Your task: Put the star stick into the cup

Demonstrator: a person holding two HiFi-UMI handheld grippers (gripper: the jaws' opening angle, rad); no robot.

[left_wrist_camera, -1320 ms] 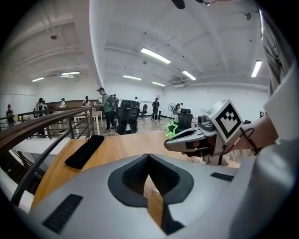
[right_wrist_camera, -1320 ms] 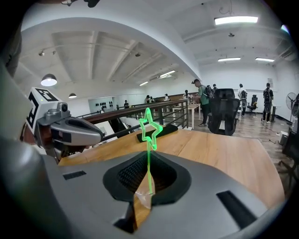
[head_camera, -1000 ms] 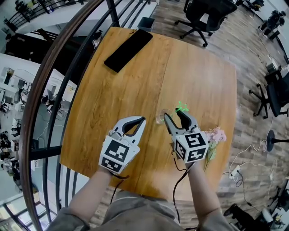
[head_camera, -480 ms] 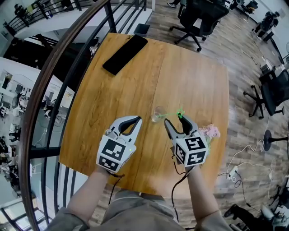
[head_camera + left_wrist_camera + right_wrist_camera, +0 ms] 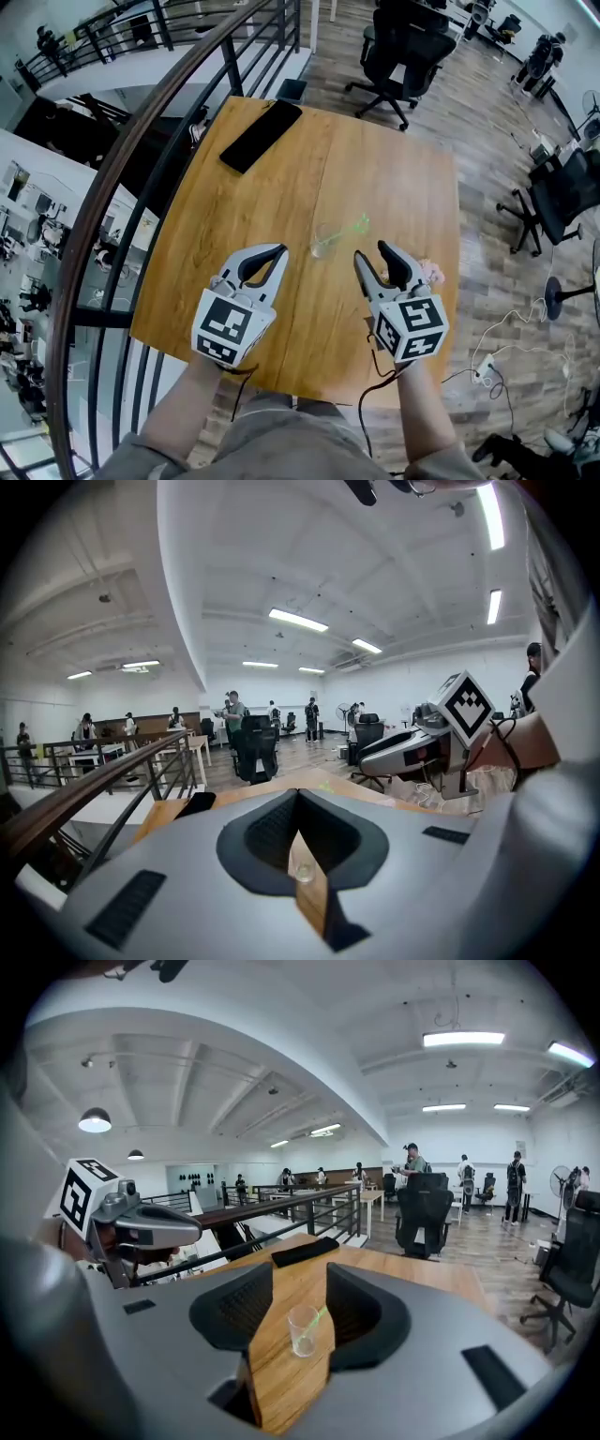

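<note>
The green star stick (image 5: 354, 225) was found in the clear cup (image 5: 321, 246), the left claw (image 5: 279, 253) shut, the right claw (image 5: 373, 255) empty, open, its jaws just narrowed.

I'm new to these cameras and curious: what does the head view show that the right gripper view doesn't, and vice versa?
Only the head view shows the pink flowers at the near edge of the wooden table. Only the right gripper view shows ceiling lights and people standing far off. Both show the table, the clear cup with the green star stick leaning in it, and the black flat object.
</note>
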